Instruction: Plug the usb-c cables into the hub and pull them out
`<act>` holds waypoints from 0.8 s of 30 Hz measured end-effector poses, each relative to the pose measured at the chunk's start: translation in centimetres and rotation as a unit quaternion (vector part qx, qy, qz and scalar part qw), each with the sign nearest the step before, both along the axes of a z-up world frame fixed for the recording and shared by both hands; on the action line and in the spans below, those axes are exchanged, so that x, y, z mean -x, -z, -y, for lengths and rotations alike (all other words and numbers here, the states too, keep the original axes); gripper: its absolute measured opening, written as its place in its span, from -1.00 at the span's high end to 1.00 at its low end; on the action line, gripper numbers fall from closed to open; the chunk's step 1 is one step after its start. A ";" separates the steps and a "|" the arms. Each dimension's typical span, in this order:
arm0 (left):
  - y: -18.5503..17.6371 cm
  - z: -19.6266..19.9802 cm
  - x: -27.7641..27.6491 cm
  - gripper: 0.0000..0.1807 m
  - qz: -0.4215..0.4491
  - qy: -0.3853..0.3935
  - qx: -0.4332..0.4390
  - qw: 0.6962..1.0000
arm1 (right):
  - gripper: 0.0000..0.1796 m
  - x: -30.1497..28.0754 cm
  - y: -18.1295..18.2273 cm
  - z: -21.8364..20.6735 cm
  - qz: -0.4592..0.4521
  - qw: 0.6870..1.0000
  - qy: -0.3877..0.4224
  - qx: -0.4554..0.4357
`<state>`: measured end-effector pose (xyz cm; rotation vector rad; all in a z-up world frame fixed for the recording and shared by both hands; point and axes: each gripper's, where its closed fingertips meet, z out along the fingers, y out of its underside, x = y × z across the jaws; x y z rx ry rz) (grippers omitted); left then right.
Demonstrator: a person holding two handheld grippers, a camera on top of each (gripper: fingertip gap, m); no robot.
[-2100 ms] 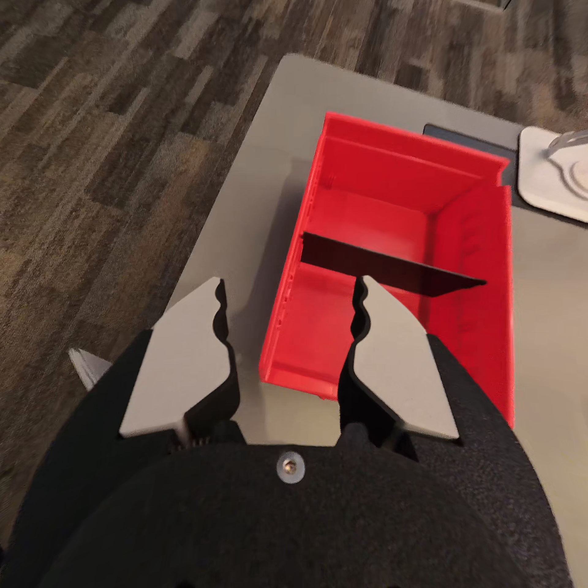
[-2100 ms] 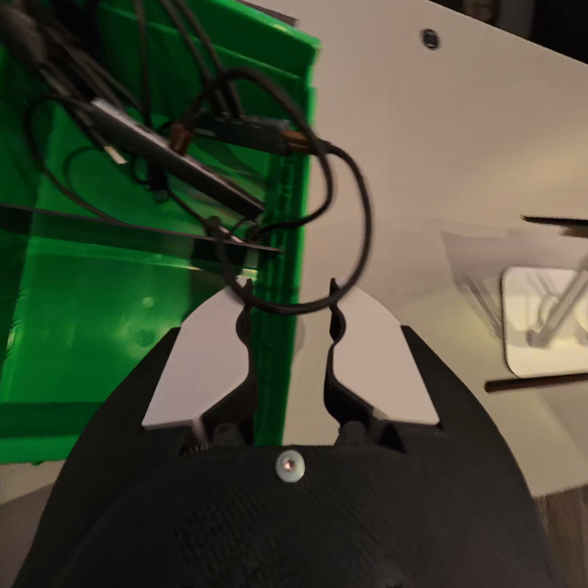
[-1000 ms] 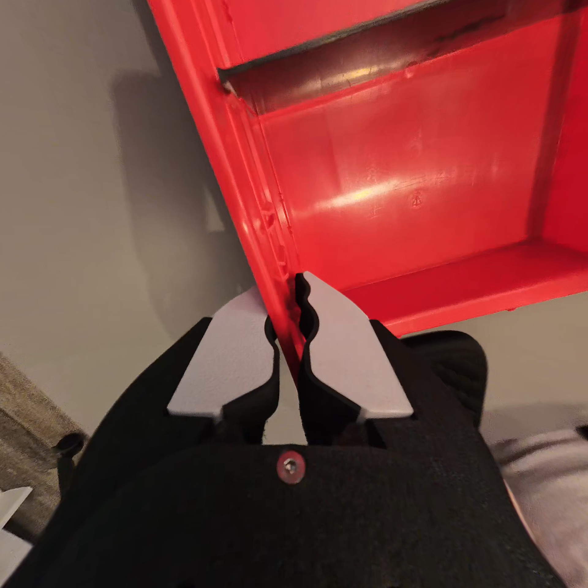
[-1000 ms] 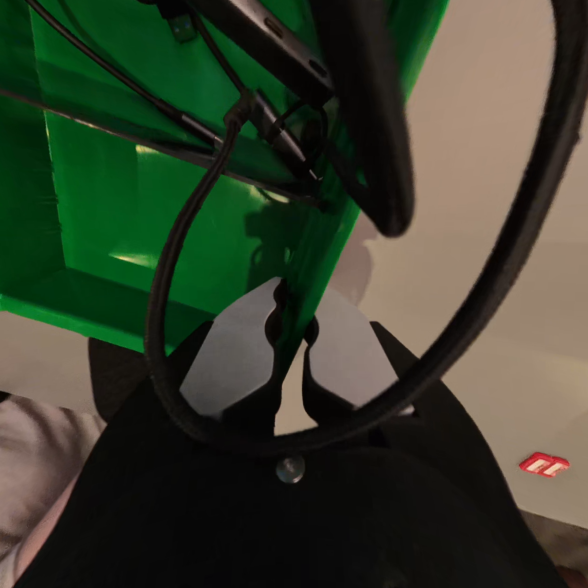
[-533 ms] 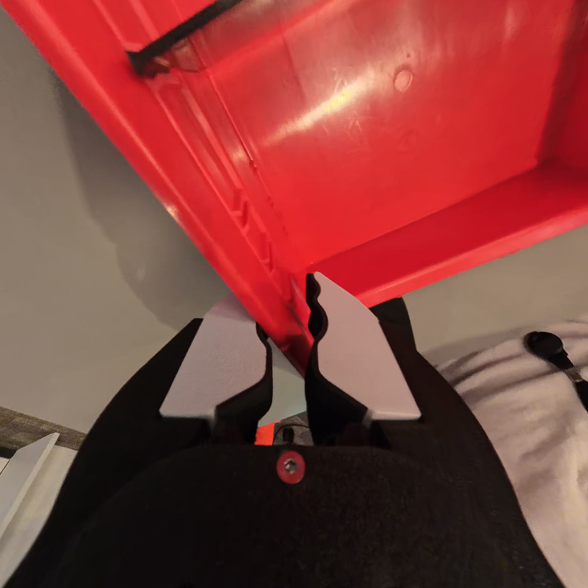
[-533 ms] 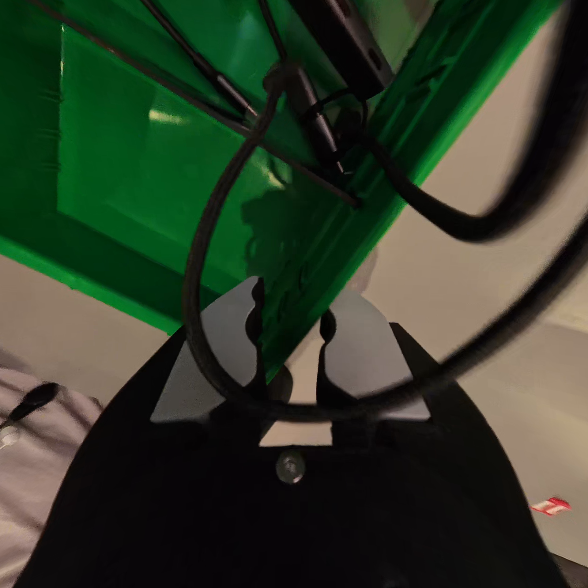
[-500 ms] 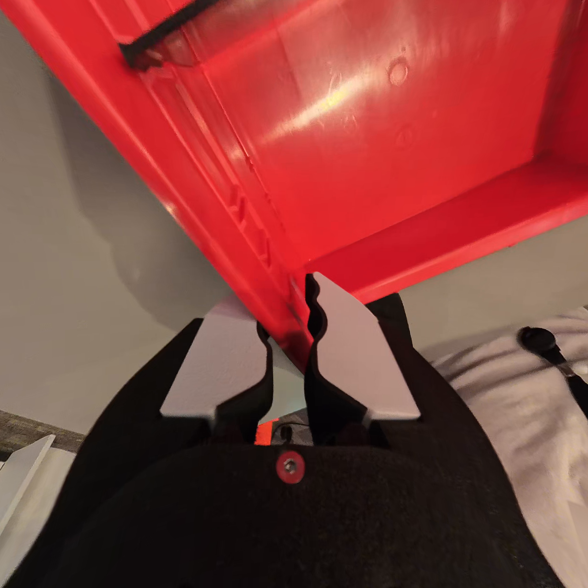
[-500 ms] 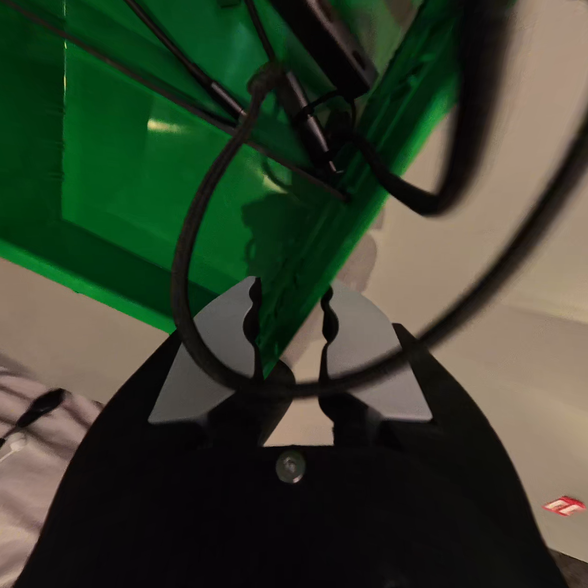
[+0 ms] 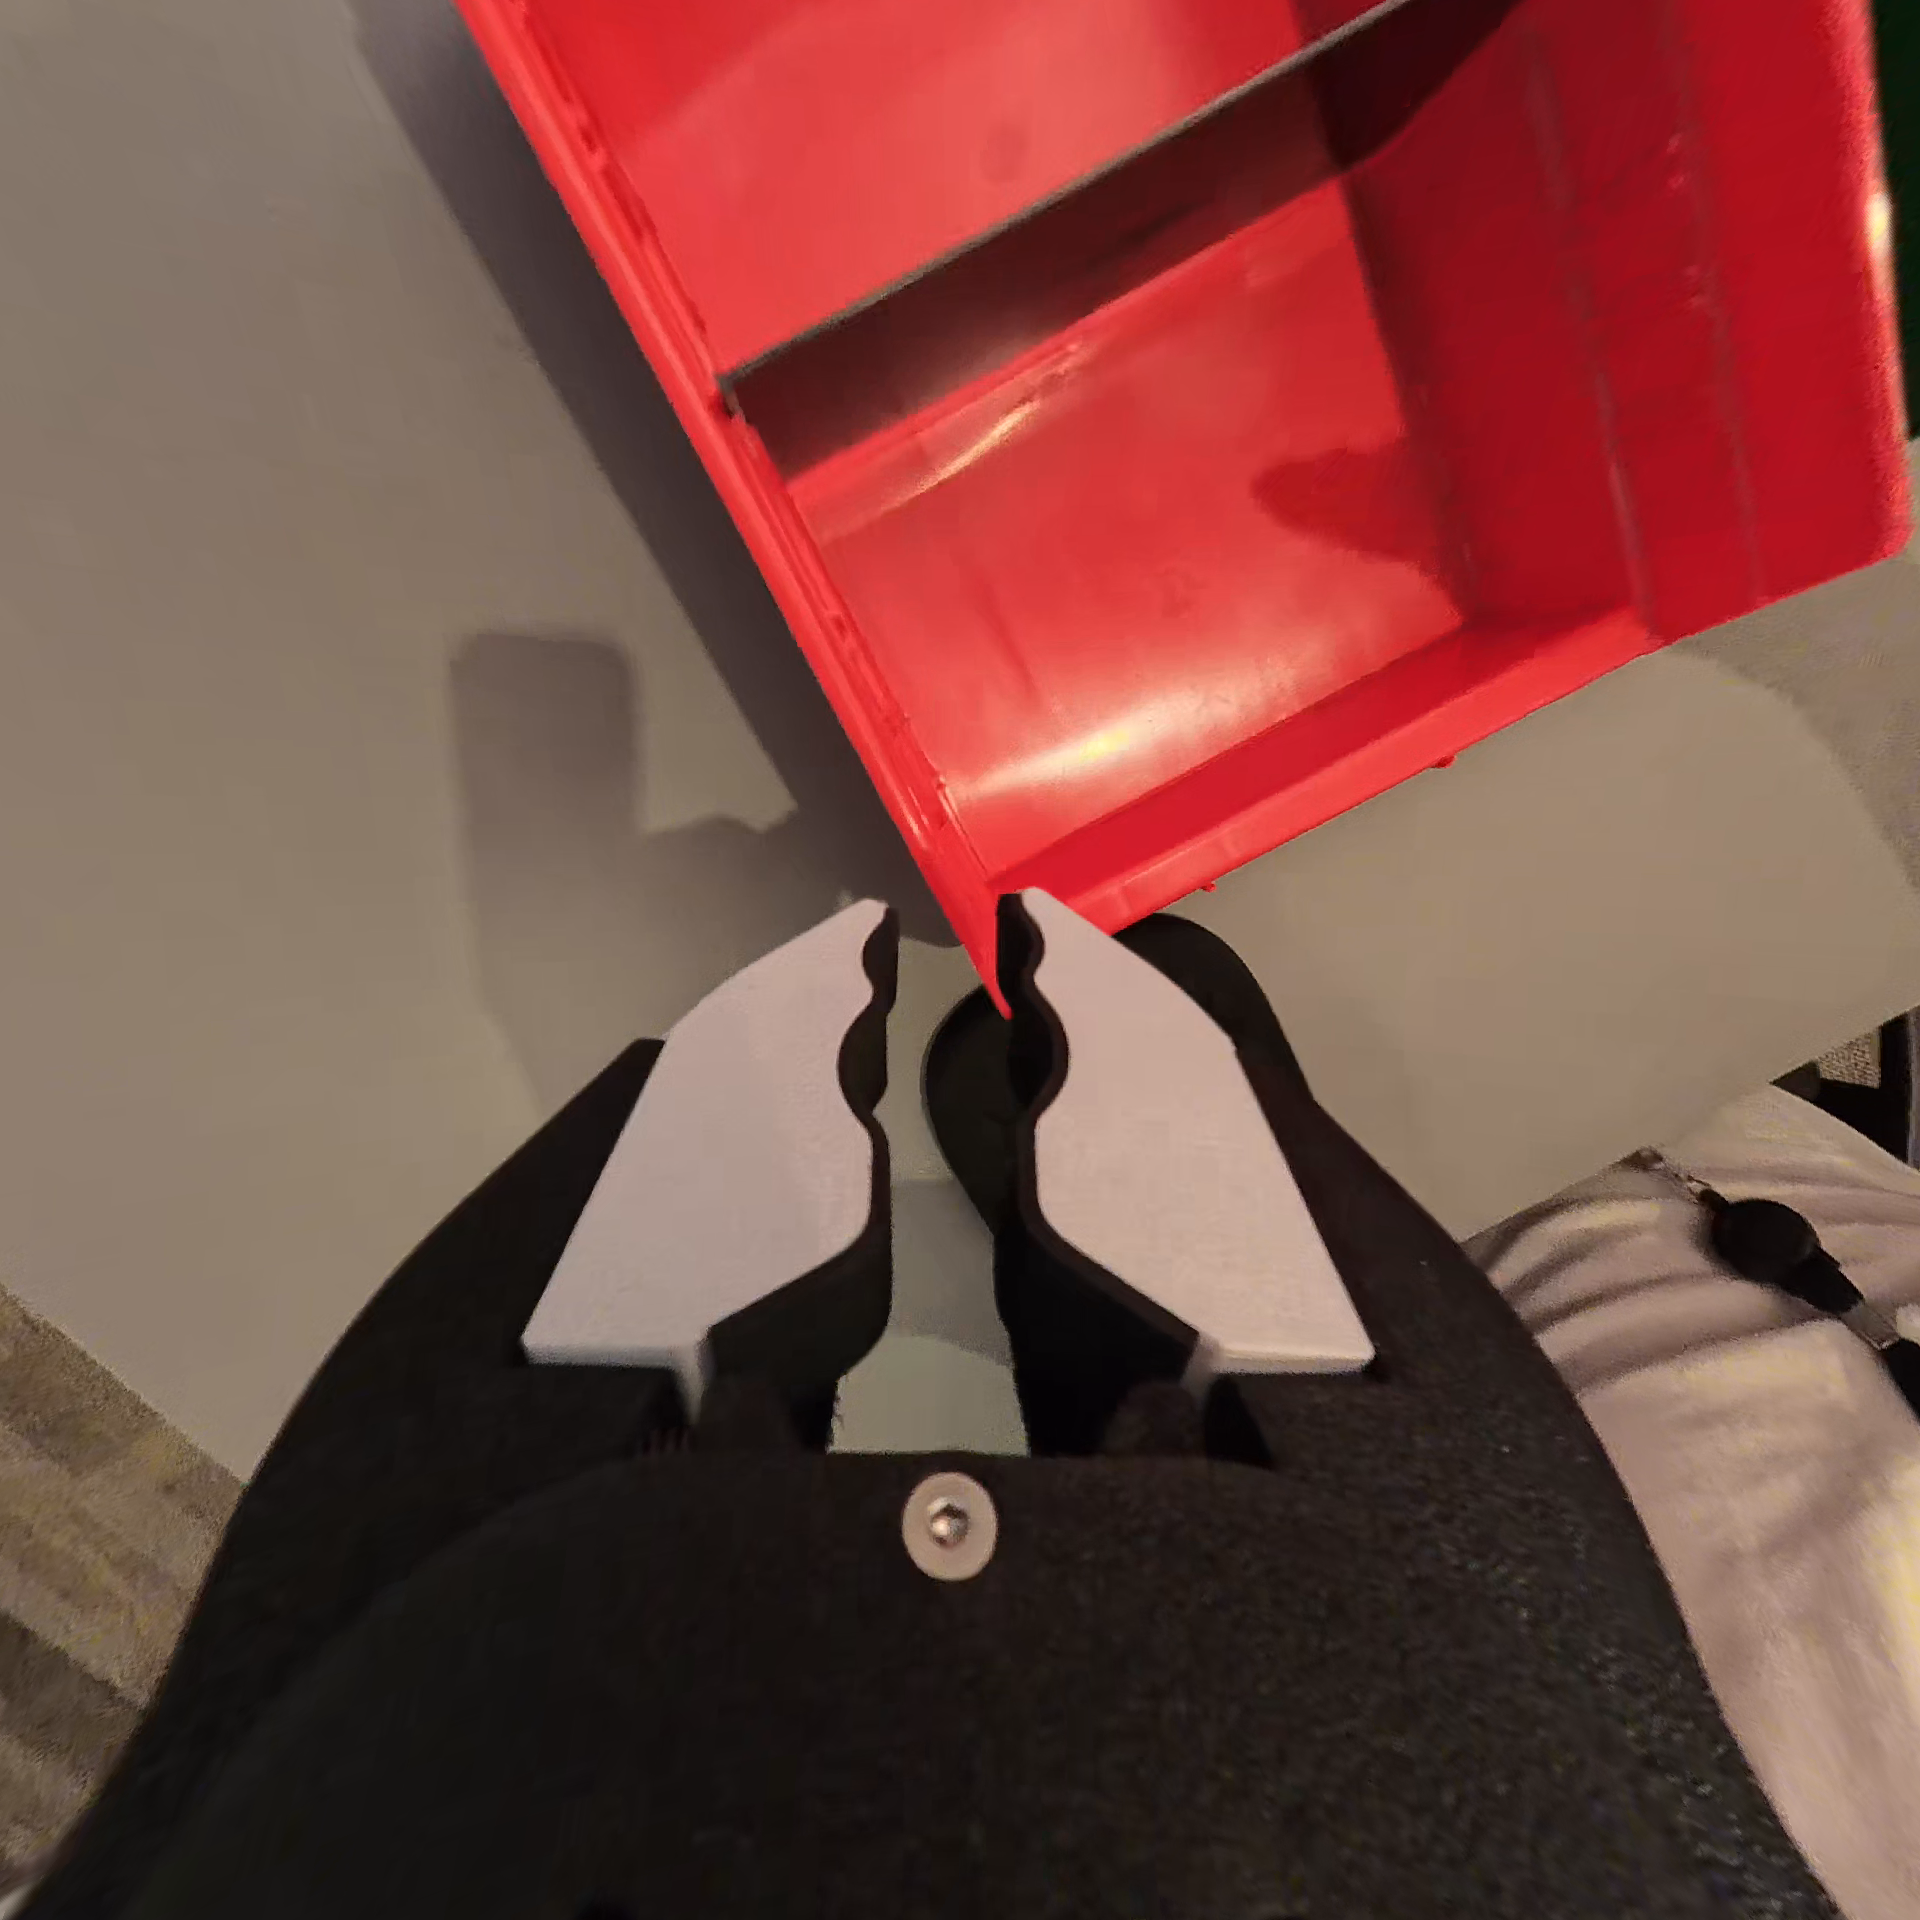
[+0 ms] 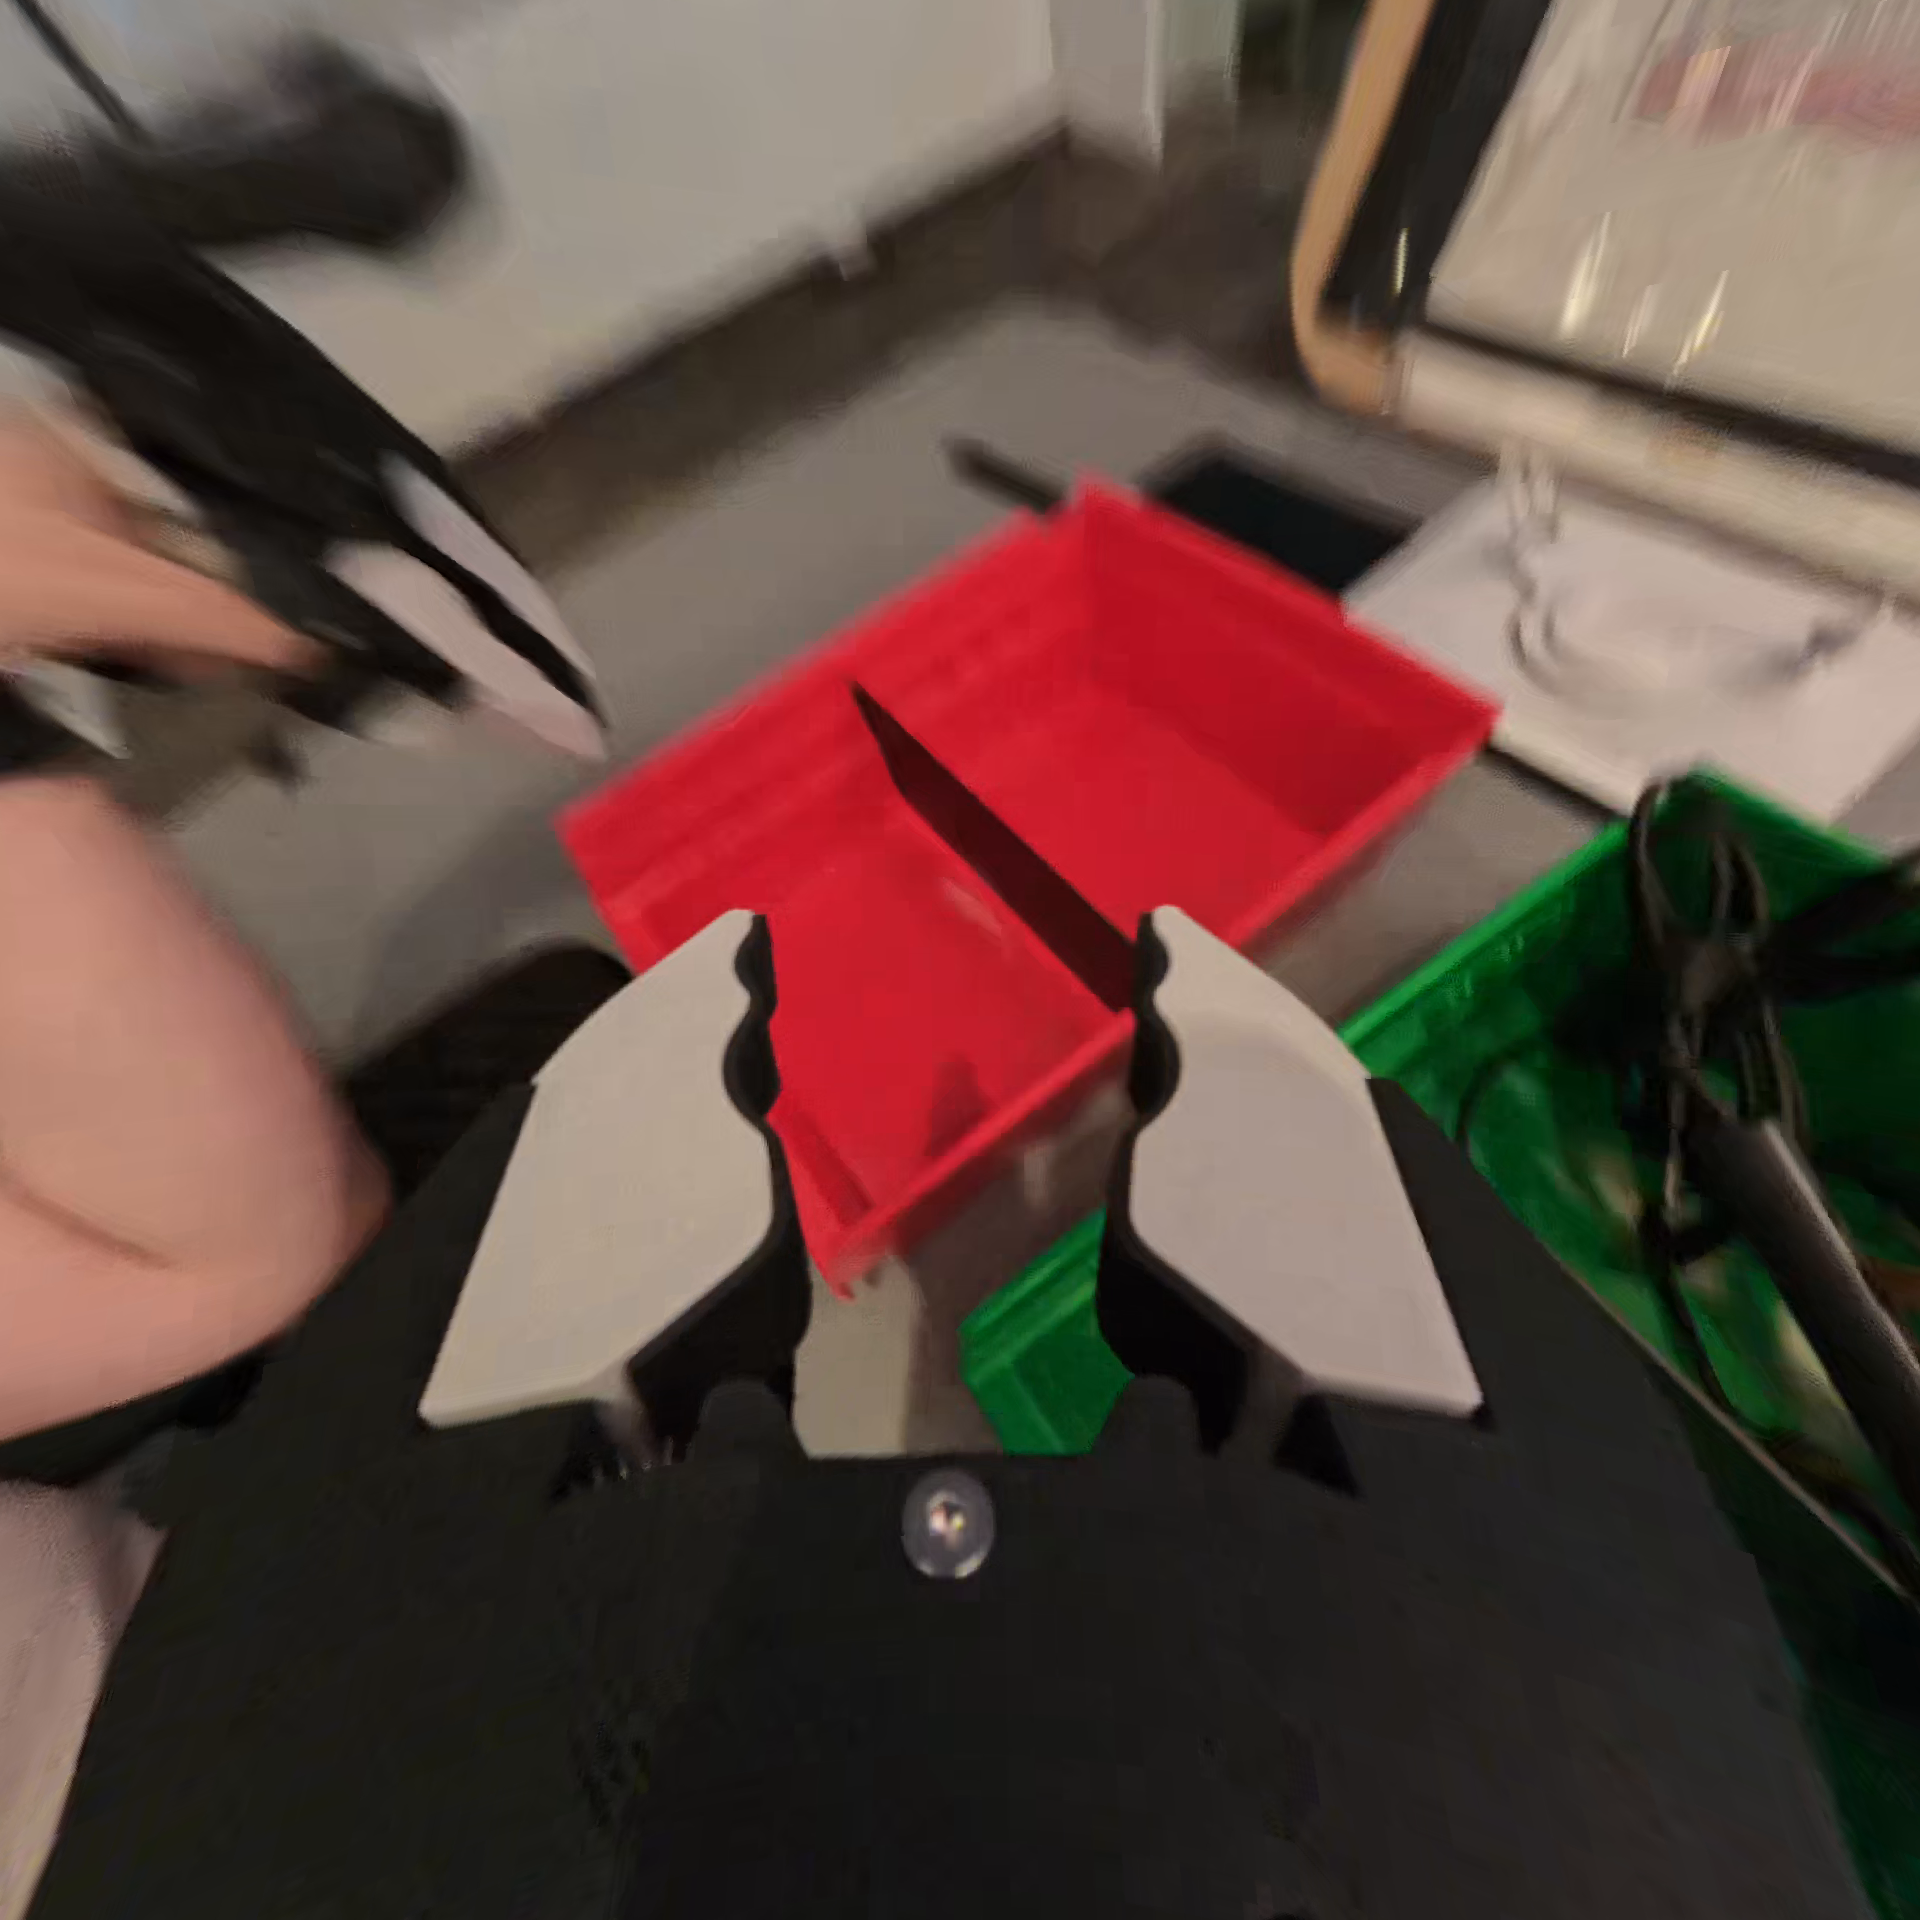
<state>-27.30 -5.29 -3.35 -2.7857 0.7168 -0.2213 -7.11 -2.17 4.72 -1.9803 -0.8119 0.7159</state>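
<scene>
A red bin (image 9: 1143,623) with a black divider (image 9: 1039,281) sits empty on the grey table (image 9: 260,520). My left gripper (image 9: 948,914) is open by a narrow gap, and the bin's near corner touches the tip of its right finger. My right gripper (image 10: 951,925) is open wide and empty above the red bin's (image 10: 1195,675) near end. A green bin (image 10: 1455,987) to the right holds tangled black cables (image 10: 1704,935) and a dark bar-shaped hub (image 10: 1787,1226). The left gripper (image 10: 499,644) shows blurred at upper left in the right wrist view.
A person's forearm (image 10: 156,1091) fills the left of the right wrist view, and light clothing (image 9: 1662,1403) lies beyond the table's near edge. A white base with a clear stand (image 10: 1662,644) and a black pad (image 10: 1278,509) sit behind the bins. Carpet (image 9: 62,1455) shows at lower left. The gap from one gripper's tips to the other's is roughly 20 cm.
Both grippers let go of the bin walls. The left one opened and drew back to the red bin's corner. The right one opened wide and swung from the green bin to above the red one.
</scene>
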 end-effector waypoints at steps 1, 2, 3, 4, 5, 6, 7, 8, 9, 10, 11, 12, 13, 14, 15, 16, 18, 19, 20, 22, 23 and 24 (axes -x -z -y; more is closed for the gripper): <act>-0.3 0.0 -0.2 0.81 0.003 0.006 -0.007 1.000 | 0.28 0.6 2.3 -1.2 0.056 0.998 0.021 0.038; -0.5 0.1 -0.5 0.81 0.004 0.015 -0.013 1.000 | 0.38 0.9 4.2 -2.2 0.091 0.992 0.041 0.072; -0.6 0.2 -0.7 0.81 0.005 0.025 -0.018 1.000 | 0.47 1.1 5.8 -2.9 0.119 0.986 0.057 0.103; -0.6 0.3 -0.9 0.81 0.006 0.035 -0.020 0.999 | 0.50 1.2 7.2 -3.2 0.142 0.978 0.068 0.135; -0.7 0.4 -1.2 0.81 0.007 0.044 -0.020 0.999 | 0.49 0.8 8.6 -3.5 0.174 0.967 0.086 0.164; -0.7 0.5 -1.4 0.81 0.007 0.052 -0.021 0.998 | 0.45 0.2 9.8 -3.7 0.210 0.955 0.104 0.184; -0.7 0.5 -1.5 0.81 0.007 0.058 -0.023 0.998 | 0.45 -0.1 10.8 -3.6 0.240 0.943 0.112 0.203; -0.7 0.5 -1.8 0.81 0.009 0.064 -0.024 0.998 | 0.45 -0.2 11.5 -3.3 0.253 0.933 0.115 0.227; -0.8 0.4 -2.1 0.81 0.014 0.071 -0.026 0.997 | 0.45 0.2 12.0 -3.1 0.247 0.928 0.119 0.253; -0.9 0.3 -2.4 0.82 0.018 0.078 -0.029 0.996 | 0.49 0.9 12.3 -2.9 0.232 0.925 0.120 0.277; -1.0 0.2 -2.6 0.82 0.021 0.084 -0.032 0.996 | 0.50 1.1 12.7 -3.1 0.225 0.920 0.133 0.293; -1.1 0.2 -2.9 0.82 0.024 0.089 -0.034 0.995 | 0.53 1.1 12.7 -3.6 0.229 0.917 0.150 0.291; -1.2 0.2 -3.1 0.82 0.027 0.095 -0.035 0.995 | 0.53 1.1 12.9 -3.8 0.230 0.912 0.162 0.299; -1.2 0.3 -3.3 0.82 0.029 0.100 -0.036 0.994 | 0.52 1.3 13.3 -3.8 0.227 0.905 0.170 0.317; -1.3 0.3 -3.5 0.82 0.031 0.106 -0.038 0.993 | 0.52 1.4 13.9 -3.8 0.221 0.896 0.184 0.338; -1.4 0.4 -3.6 0.82 0.033 0.112 -0.041 0.992 | 0.52 1.4 14.1 -4.2 0.219 0.892 0.206 0.338; -1.7 0.4 -3.9 0.82 0.040 0.121 -0.048 0.991 | 0.53 1.5 14.2 -4.9 0.237 0.890 0.218 0.323; -1.9 0.4 -4.0 0.84 0.043 0.124 -0.052 0.990 | 0.53 1.5 14.4 -5.1 0.252 0.888 0.225 0.313; -2.0 0.4 -4.1 0.85 0.046 0.128 -0.056 0.989 | 0.54 1.3 14.5 -5.4 0.267 0.886 0.232 0.301; -2.2 0.4 -4.3 0.85 0.052 0.131 -0.059 0.988 | 0.56 1.0 14.7 -6.1 0.284 0.884 0.250 0.273; -2.2 0.4 -4.3 0.85 0.053 0.132 -0.059 0.988 | 0.57 0.9 15.0 -6.3 0.286 0.884 0.255 0.269; -2.2 0.4 -4.3 0.85 0.053 0.133 -0.059 0.988 | 0.56 1.0 15.6 -6.0 0.284 0.879 0.256 0.284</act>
